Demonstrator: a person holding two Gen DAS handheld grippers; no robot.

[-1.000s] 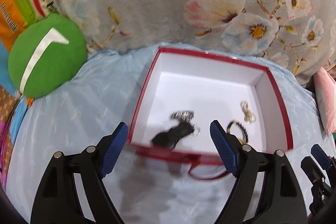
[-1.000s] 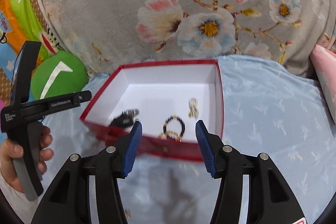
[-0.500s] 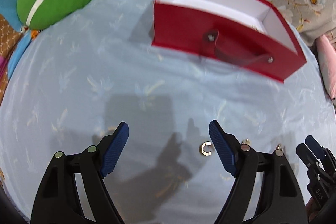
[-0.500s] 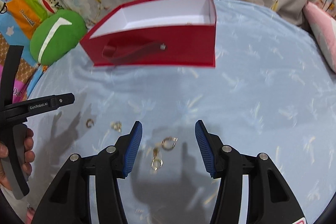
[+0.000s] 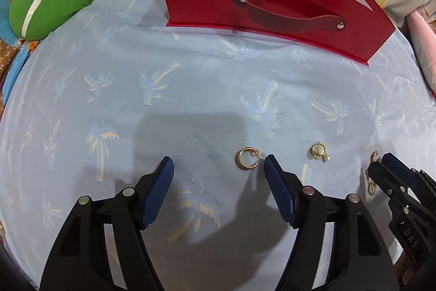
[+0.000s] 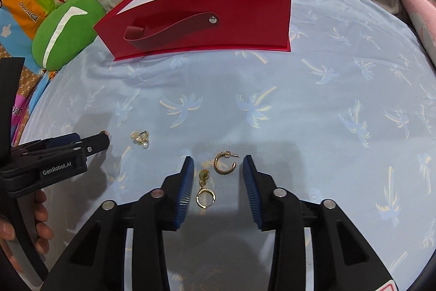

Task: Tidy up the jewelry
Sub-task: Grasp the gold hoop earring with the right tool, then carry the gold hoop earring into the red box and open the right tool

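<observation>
Both the left gripper (image 5: 218,168) and right gripper (image 6: 218,168) hover spread and empty over earrings on the blue bedsheet (image 6: 327,100), near side of the red box (image 6: 207,18), so the right should straddle the hoop earring (image 6: 224,164) squarely, pinching gently.

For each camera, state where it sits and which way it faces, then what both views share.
Left wrist: on the left hand-held gripper, facing forward and down at a gold hoop earring; right hand-held gripper at the right edge.
Right wrist: on the right hand-held gripper, facing two gold earrings; left hand-held gripper and hand at left.
Shared: red box, pearl earring, palm-print cloth.
</observation>
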